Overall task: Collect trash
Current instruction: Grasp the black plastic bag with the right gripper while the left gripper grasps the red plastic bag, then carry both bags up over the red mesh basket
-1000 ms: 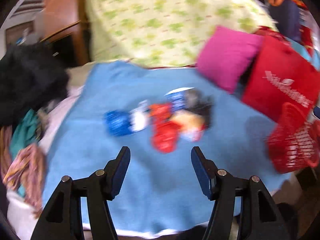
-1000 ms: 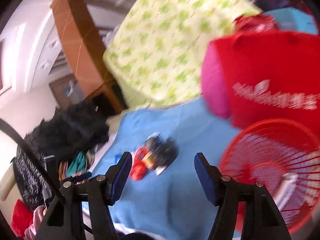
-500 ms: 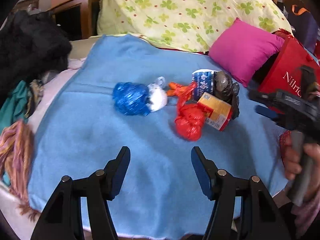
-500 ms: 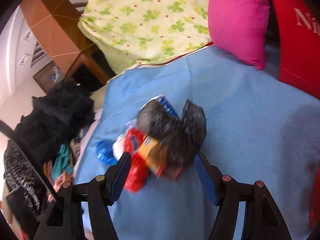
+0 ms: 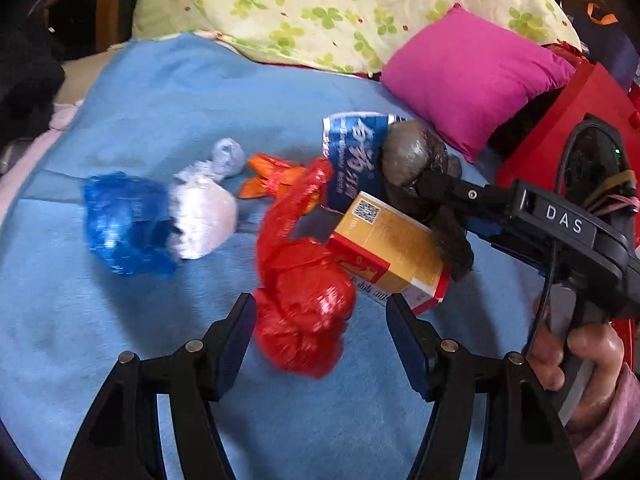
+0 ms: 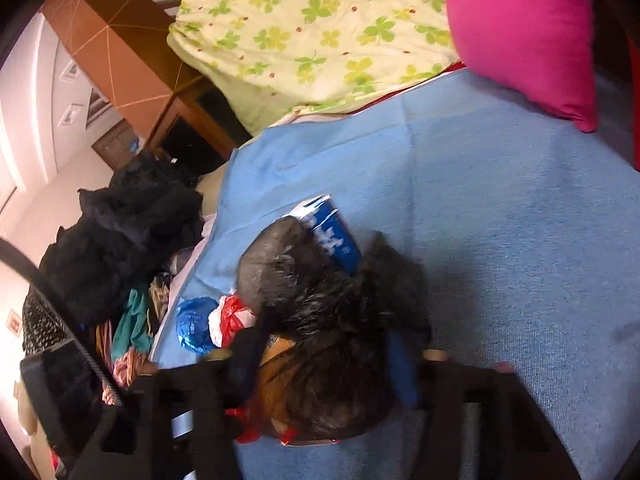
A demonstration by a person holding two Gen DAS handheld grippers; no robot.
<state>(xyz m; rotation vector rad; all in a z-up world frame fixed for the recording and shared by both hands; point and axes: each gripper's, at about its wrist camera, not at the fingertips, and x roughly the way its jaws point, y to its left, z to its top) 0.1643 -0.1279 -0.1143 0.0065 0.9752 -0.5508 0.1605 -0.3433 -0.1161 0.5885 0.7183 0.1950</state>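
A pile of trash lies on the blue blanket [image 5: 160, 92]: a red plastic bag [image 5: 302, 300], a yellow and red carton [image 5: 390, 256], a blue wrapper [image 5: 352, 156], a black plastic bag [image 5: 416, 160], an orange scrap [image 5: 276, 176], a white bag [image 5: 204, 212] and a blue bag [image 5: 124, 220]. My left gripper [image 5: 320, 332] is open, its fingers on either side of the red bag. My right gripper [image 6: 324, 356] is open around the black bag [image 6: 328, 320]; it also shows in the left wrist view [image 5: 460, 204], reaching in from the right.
A pink cushion [image 5: 472, 76] and a clover-print pillow [image 5: 340, 4] lie behind the trash. A red box [image 5: 568, 120] stands at the right. Dark clothes [image 6: 124, 232] are heaped off the blanket's left side. A wooden headboard [image 6: 120, 52] is behind.
Both grippers have moved in close to the trash pile. The left now straddles the red bag and the right has closed in over the black bag. The red basket has left view.
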